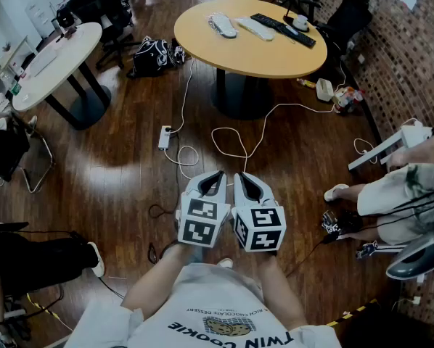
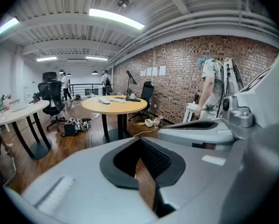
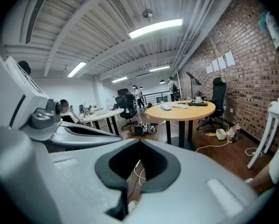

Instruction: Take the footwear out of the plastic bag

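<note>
Two pale flat pieces of footwear [image 1: 222, 25] lie on the round yellow table [image 1: 275, 60] far ahead; I cannot make out a plastic bag around them. They show as small shapes in the left gripper view [image 2: 103, 100] and the right gripper view [image 3: 166, 107]. My left gripper [image 1: 215, 176] and right gripper [image 1: 244, 178] are held side by side close to my chest, over the wooden floor and well short of the table. Both are shut with nothing between the jaws, which also shows in each gripper's own view, left [image 2: 142, 139] and right [image 3: 139, 141].
A black keyboard [image 1: 282, 29] and a cup [image 1: 300, 22] share the yellow table. A white round table [image 1: 57, 53] stands at the left, a dark backpack [image 1: 153, 53] and a power strip [image 1: 165, 136] with cables lie on the floor. A seated person [image 1: 398, 194] is at the right, another person's legs [image 1: 35, 256] at the left.
</note>
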`<action>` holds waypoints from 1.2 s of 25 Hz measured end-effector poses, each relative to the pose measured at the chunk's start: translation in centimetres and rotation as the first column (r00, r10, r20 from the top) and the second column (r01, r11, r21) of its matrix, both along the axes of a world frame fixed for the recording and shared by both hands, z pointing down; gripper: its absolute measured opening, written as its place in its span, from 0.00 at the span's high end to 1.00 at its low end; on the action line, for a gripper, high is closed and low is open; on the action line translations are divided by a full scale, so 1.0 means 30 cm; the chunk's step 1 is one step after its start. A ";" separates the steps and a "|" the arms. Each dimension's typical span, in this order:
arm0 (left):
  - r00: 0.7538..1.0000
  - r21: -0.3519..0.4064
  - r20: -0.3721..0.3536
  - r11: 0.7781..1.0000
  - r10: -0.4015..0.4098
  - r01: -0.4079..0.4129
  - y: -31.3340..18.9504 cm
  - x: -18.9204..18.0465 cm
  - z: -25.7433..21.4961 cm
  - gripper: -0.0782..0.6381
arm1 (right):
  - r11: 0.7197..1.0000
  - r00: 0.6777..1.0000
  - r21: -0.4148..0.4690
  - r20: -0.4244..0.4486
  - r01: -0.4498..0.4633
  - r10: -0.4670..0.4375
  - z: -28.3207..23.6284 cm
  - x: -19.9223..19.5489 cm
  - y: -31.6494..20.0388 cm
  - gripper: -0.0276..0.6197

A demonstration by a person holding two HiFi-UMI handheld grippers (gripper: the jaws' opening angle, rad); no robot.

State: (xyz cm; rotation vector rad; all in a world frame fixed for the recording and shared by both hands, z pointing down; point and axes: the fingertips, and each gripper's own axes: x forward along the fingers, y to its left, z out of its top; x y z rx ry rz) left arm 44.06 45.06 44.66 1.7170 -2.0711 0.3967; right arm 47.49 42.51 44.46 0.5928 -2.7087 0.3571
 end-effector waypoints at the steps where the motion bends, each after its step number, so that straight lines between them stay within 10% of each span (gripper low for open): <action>1: 1.000 0.000 -0.003 1.000 0.002 -0.002 -0.018 -0.040 0.004 0.88 | 1.000 1.000 0.000 -0.003 -0.002 0.002 0.003 -0.039 -0.018 0.96; 17: 0.994 0.009 -0.045 0.995 0.099 -0.098 -0.322 -0.805 0.016 0.88 | 0.997 0.995 0.000 -0.064 -0.082 0.082 0.029 -0.801 -0.304 0.96; 30: 0.993 -0.011 -0.086 0.996 0.085 -0.086 -0.438 -1.112 0.060 0.88 | 0.997 0.994 -0.023 -0.082 -0.076 0.074 0.062 -1.115 -0.423 0.96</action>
